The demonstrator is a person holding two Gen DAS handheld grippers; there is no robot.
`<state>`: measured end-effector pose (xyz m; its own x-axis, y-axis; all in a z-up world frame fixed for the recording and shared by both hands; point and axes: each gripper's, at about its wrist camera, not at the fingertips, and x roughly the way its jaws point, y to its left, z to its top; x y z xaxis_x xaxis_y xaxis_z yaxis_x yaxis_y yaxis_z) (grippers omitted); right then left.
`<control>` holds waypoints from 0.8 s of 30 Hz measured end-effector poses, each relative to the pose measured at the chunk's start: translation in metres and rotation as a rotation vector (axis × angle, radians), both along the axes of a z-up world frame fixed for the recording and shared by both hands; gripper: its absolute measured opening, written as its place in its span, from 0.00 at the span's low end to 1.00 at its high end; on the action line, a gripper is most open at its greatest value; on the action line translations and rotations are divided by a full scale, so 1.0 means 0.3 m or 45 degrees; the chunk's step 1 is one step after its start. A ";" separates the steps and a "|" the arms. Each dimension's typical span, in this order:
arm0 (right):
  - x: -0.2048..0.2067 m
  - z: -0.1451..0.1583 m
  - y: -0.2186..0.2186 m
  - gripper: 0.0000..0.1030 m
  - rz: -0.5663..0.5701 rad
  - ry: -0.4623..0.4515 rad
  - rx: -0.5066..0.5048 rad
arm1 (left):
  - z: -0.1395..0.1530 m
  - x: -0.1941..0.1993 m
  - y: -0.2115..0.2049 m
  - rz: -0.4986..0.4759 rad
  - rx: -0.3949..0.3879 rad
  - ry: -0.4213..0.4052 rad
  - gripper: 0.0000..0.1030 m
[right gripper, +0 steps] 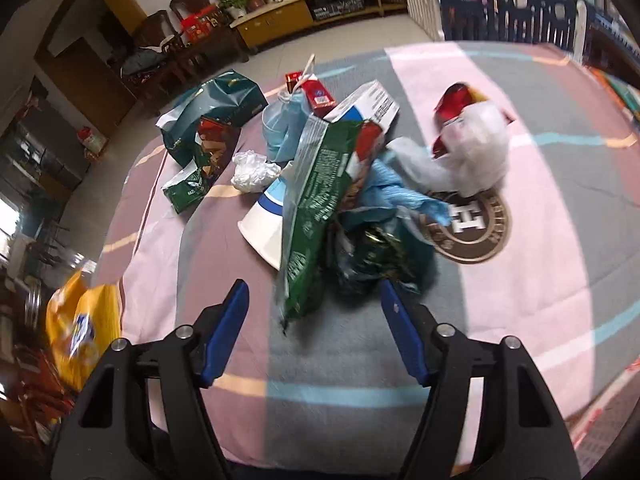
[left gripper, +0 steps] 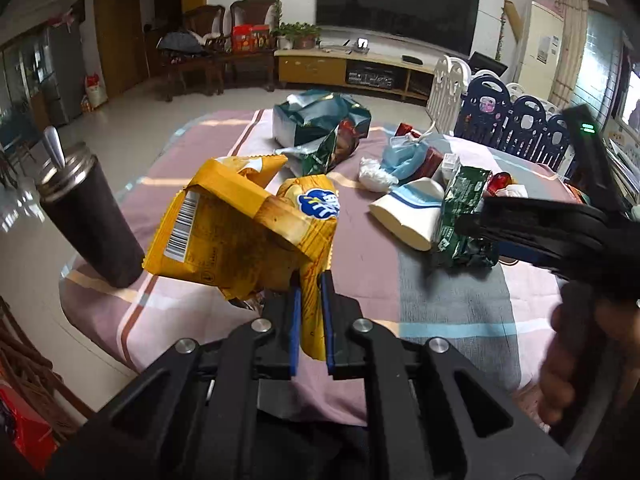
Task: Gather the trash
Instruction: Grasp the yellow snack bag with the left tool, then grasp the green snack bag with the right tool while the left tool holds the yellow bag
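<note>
A: Two grippers, two jobs. Your left gripper is clamped on the tail of the yellow chip bag, which hangs clear above the tablecloth. Your right gripper has its jaws apart with nothing pressed between them, just short of the green snack wrapper.

B: How should I take the green one?

A: Its near end lies between your blue pads, so I'd come down a little further along it and close across the flat of the film, not on the very tip, which would likely slip out. Watch the dark crumpled foil touching it on the right; pinch the wrapper alone or take both together on purpose.

B: And behind it?

A: The white paper cup lies on its side against the wrapper's left, a crumpled tissue just beyond. Farther off are a blue plastic bag, a red carton and, on the far left, a dark green bag.

B: The room?

A: A dark tumbler stands near the table's left edge. Across the tiled floor are a low TV cabinet and wooden chairs; a navy playpen fence runs on the right.
</note>
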<state>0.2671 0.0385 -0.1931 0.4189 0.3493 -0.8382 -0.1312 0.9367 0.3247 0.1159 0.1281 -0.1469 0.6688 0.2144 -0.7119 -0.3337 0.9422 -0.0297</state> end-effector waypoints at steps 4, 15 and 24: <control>0.046 -0.041 0.056 0.04 0.093 0.028 -0.066 | -0.006 -0.002 0.004 0.001 -0.034 0.002 0.10; -0.302 0.143 -0.003 0.03 0.451 -0.426 -1.005 | -0.016 0.009 -0.007 -0.011 -0.082 0.006 0.10; -0.347 0.013 -0.090 0.66 0.597 -0.132 -0.575 | -0.013 0.002 -0.015 -0.018 -0.091 0.002 0.11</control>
